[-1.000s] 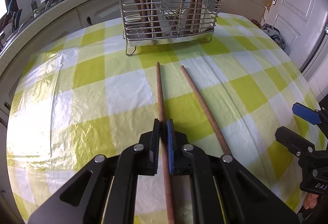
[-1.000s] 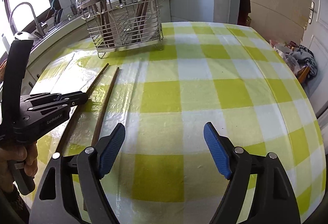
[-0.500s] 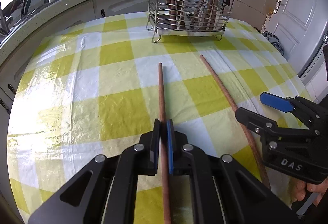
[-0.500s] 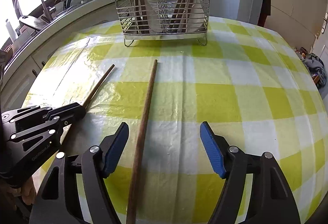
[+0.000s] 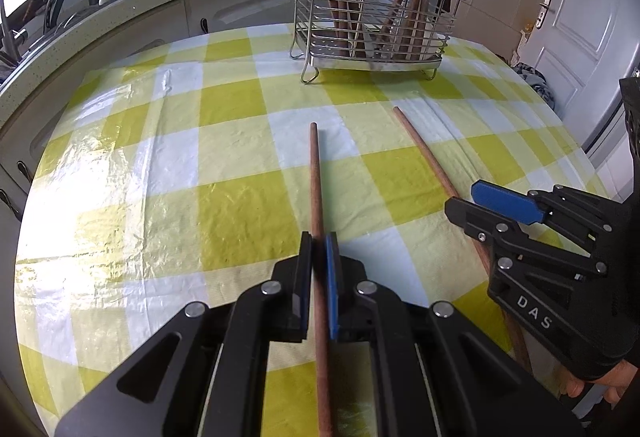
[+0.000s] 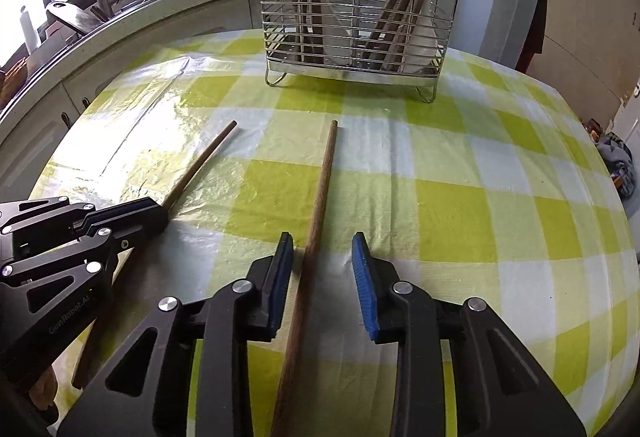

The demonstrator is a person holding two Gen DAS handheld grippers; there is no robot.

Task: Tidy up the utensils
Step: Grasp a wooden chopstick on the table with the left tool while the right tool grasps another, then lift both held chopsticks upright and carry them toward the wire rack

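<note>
Two long wooden sticks are laid on a bench covered in a yellow and white checked cloth, both pointing toward a wire rack that stands near the far edge and already holds several similar sticks upright. The left gripper is seen with its jaws closed narrowly on the left stick, gripped well back from its far tip, so a long part is left sticking out in front. The right gripper is held low over the right stick with its jaws part-open on either side of it; that stick is not yet clamped and lies nearer the left pad than the right. Several risks can be judged from here. If the right jaws are closed off-centre, the stick could be rolled or flicked aside on the slick cloth. Because each stick is held far from its tip, it may pivot or droop when lifted. The free ends could be knocked against the rack's rim or the sticks inside, and the light rack could be tipped or pushed toward the far edge.
</note>
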